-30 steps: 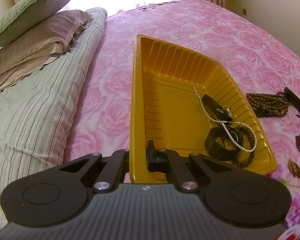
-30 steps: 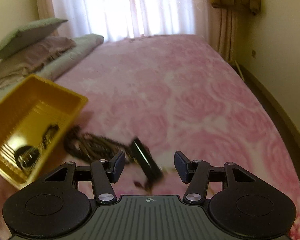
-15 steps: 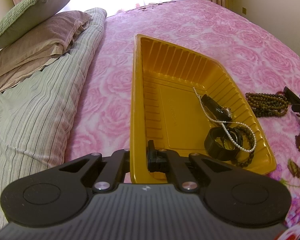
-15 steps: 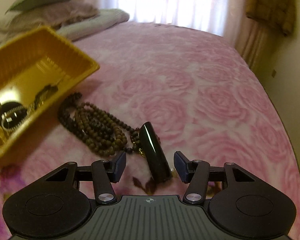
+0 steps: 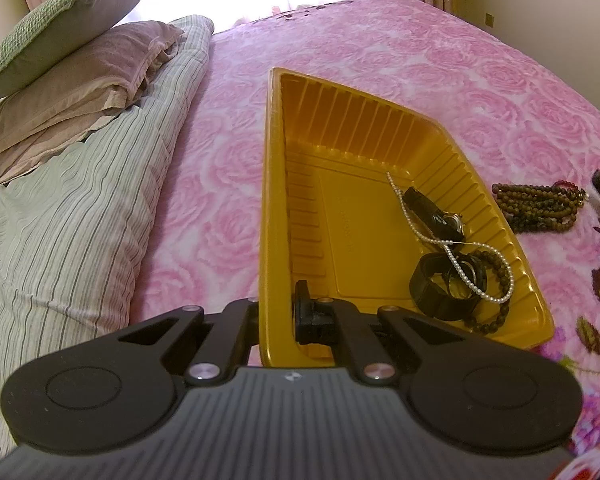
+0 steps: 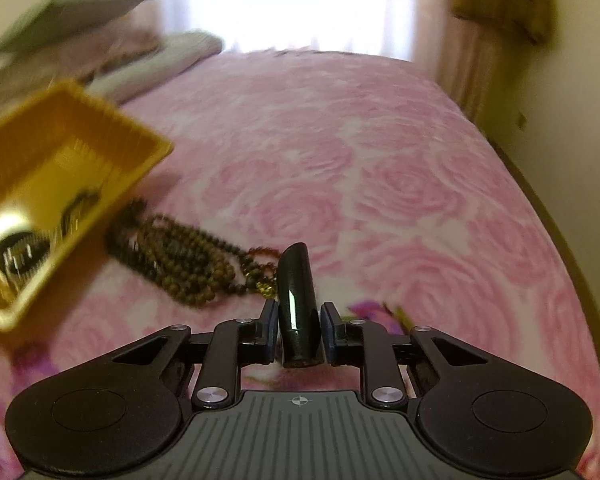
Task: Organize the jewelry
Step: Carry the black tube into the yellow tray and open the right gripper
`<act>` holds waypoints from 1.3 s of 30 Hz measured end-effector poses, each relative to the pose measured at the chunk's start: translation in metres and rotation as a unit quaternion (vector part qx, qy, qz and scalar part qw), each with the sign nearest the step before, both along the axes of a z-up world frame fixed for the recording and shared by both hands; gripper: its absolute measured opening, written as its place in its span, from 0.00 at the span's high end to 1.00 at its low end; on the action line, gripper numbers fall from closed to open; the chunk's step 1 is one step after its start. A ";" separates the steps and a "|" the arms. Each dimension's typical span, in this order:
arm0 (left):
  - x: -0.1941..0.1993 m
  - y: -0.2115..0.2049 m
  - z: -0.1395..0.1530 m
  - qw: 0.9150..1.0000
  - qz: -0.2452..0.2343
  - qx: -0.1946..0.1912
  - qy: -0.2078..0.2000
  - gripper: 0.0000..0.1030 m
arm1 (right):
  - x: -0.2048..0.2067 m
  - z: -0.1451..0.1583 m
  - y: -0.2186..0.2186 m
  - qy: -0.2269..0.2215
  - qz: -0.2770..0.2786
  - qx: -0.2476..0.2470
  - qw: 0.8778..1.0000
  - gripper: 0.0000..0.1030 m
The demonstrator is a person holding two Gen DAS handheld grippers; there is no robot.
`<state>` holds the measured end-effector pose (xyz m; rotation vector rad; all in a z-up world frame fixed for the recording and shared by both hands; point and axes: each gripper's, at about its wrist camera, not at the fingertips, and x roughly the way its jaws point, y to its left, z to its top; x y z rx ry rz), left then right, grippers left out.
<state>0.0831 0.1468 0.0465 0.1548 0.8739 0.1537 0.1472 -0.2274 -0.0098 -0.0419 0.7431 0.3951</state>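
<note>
Left wrist view: the left gripper (image 5: 278, 314) is clamped on the near left wall of the yellow tray (image 5: 276, 184), its jaws closed on the thin plastic. The tray lies on the pink rose bedspread (image 5: 228, 184). In its right near corner lie a pearl strand (image 5: 456, 258), a black watch (image 5: 436, 212), a black band (image 5: 440, 292) and a dark bead bracelet (image 5: 496, 280). Striped bedding (image 5: 80, 208) and pillows (image 5: 76, 60) lie along the bed's left edge.

Right wrist view: the right gripper (image 6: 299, 330) has just been closing its jaws, and both pads now press the dark green bangle (image 6: 296, 300) standing on edge between them. A brown bead necklace (image 6: 180, 258) lies on the bedspread beside the tray's right wall, touching the bangle's far end.
</note>
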 end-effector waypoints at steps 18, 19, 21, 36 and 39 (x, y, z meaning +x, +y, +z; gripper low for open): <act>-0.001 -0.001 0.000 1.000 -0.001 0.000 -0.001 0.97 | -0.012 0.052 0.076 0.026 0.114 0.149 0.982 0.78; -0.001 -0.001 0.000 1.000 -0.001 -0.001 -0.001 0.97 | -0.012 0.052 0.085 0.032 0.126 0.154 0.980 0.78; -0.001 -0.001 0.000 1.000 0.000 -0.001 -0.001 0.97 | -0.014 0.051 0.101 0.040 0.151 0.160 0.975 0.78; -0.001 -0.001 0.000 1.000 0.000 -0.003 -0.001 0.97 | -0.021 0.039 0.168 0.049 0.248 0.149 0.956 0.78; -0.001 -0.001 0.000 1.000 0.000 -0.003 -0.001 0.97 | -0.021 0.038 0.172 0.050 0.253 0.148 0.955 0.78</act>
